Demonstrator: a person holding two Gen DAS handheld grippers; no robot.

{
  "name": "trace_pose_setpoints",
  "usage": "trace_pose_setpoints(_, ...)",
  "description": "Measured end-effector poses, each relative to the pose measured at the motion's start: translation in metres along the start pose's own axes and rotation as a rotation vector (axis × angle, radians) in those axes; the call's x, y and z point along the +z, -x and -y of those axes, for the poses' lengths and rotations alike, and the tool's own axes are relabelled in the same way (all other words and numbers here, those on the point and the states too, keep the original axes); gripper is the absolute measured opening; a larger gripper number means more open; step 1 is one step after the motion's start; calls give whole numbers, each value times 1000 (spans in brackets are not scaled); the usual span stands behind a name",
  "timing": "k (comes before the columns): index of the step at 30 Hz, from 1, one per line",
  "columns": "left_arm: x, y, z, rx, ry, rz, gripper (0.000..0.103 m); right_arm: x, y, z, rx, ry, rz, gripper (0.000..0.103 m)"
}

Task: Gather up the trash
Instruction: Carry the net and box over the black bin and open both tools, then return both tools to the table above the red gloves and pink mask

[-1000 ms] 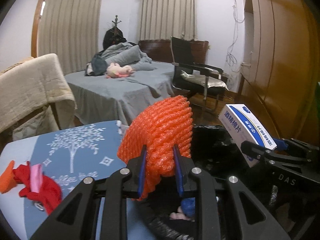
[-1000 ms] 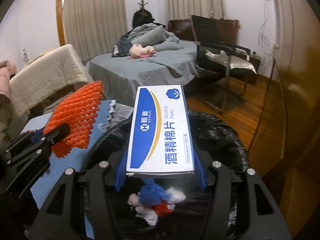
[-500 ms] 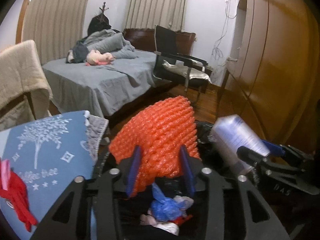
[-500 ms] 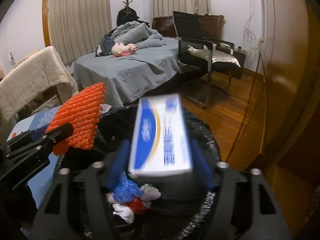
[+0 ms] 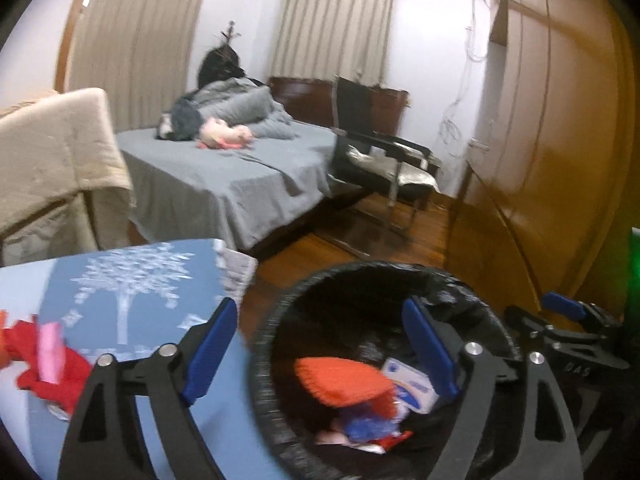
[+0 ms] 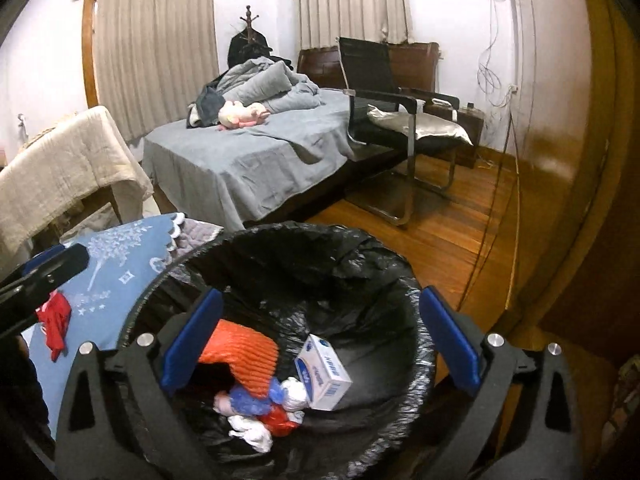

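Left wrist view: the left gripper (image 5: 320,344) is seen with its jaws wide and opening further, and nothing is gripped between them. The orange foam net (image 5: 344,380), clamped between those jaws a second ago, now lies inside the bin (image 5: 264,364), on top of the other rubbish. The white and blue box (image 5: 412,384) lies in the bin too, just beside the net on its right. Outside the bin, to its left, a red and pink scrap (image 5: 52,368) is left on the blue tablecloth (image 5: 120,292), and by that scrap the collecting is judged unfinished.

Right wrist view: the right gripper (image 6: 320,340) is held above the bin (image 6: 416,292), its jaws spread wide and opening, with nothing between them. The box (image 6: 324,372), gripped a second ago, has been dropped and rests tilted against the bin's liner, right of the net (image 6: 240,352). The left gripper (image 6: 44,276) is seen at the bin's left, over the cloth (image 6: 116,260), near the red scrap (image 6: 56,320). With both grippers freed, that scrap is judged the next thing to be fetched.
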State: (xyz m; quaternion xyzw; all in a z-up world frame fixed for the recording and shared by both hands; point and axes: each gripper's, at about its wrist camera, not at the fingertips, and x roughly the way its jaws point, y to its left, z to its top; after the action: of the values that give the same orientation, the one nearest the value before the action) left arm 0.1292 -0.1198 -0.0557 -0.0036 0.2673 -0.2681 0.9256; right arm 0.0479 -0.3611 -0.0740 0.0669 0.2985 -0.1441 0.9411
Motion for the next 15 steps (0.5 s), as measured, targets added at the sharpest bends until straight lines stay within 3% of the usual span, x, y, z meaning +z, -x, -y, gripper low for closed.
trace_pose_setpoints(5, -6, 31, -34, 105, 9, 31, 90, 4, 4, -27, 51, 24, 9, 97)
trace_pose_setpoints(15, -30, 81, -113, 300, 65, 39, 91, -1, 0, -117, 206, 106, -1, 97)
